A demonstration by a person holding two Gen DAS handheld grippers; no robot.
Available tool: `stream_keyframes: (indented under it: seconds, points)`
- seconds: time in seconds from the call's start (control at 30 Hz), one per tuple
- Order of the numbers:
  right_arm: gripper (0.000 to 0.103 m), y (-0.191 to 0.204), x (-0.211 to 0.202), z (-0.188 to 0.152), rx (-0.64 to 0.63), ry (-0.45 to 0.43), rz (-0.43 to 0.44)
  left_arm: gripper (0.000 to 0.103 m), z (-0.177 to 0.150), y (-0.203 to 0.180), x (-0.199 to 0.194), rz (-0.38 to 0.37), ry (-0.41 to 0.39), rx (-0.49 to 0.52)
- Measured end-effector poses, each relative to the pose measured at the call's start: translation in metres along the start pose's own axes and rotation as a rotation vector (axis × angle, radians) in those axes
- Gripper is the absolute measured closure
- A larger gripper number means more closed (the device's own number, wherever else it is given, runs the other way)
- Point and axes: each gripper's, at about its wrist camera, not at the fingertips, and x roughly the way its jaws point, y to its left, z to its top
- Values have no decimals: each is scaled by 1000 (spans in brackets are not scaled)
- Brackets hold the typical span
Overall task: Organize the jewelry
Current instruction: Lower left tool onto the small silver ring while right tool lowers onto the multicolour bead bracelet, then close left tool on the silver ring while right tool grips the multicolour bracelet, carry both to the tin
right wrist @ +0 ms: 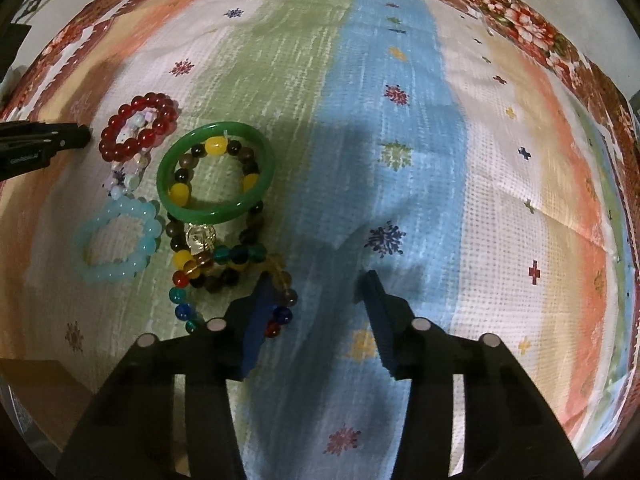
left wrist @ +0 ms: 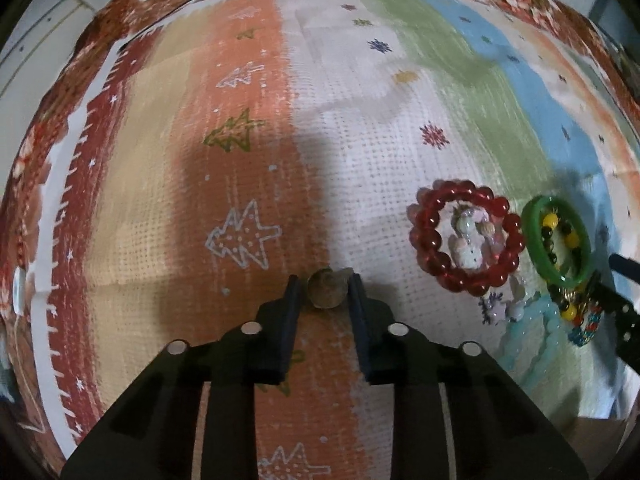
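A cluster of bracelets lies on the striped cloth. In the right wrist view: a red bead bracelet (right wrist: 138,126), a green bangle (right wrist: 216,172) over a brown-and-yellow bead bracelet (right wrist: 180,192), a pale blue bead bracelet (right wrist: 118,240) and a multicoloured bead bracelet (right wrist: 224,280). My right gripper (right wrist: 316,284) is open, its left finger beside the multicoloured beads. In the left wrist view my left gripper (left wrist: 324,284) holds a small round brownish piece (left wrist: 326,292) between its tips; the red bracelet (left wrist: 466,236) and green bangle (left wrist: 558,240) lie to its right.
The striped patterned cloth (right wrist: 400,160) covers the whole surface, with a floral border (right wrist: 520,20) at the far edge. The left gripper's tip (right wrist: 44,144) shows at the left of the right wrist view. A brown box corner (right wrist: 40,392) sits at the lower left.
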Motion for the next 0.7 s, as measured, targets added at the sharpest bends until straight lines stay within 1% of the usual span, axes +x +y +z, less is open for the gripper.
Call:
stream_keyframes:
  seconds: [0.03, 0.07, 0.1, 0.13, 0.17, 0.2, 0.37, 0.5, 0.7]
  points:
    - [61, -1, 0, 0, 4, 3, 3, 82, 0, -1, 0, 5, -1, 9]
    - [65, -3, 0, -1, 12, 4, 6, 82, 0, -1, 0, 7, -3, 15]
    - [72, -7, 1, -1, 24, 5, 4, 82, 0, 0, 0, 5, -4, 13]
    - [75, -9, 1, -2, 28, 5, 1, 83, 0, 1, -1, 0, -6, 9]
    - [82, -11, 1, -2, 36, 7, -2, 83, 0, 3, -1, -4, -9, 4]
    - [86, -14, 1, -2, 46, 9, 5, 83, -1, 3, -2, -6, -11, 3]
    - [92, -20, -3, -2, 77, 3, 38, 83, -3, -1, -9, -21, -29, 1]
    - [92, -18, -13, -2, 82, -14, 80, 83, -3, -5, -22, -46, -52, -2]
    - [92, -10, -41, -3, 77, -88, 113, 83, -9, -9, -39, -68, -77, -12]
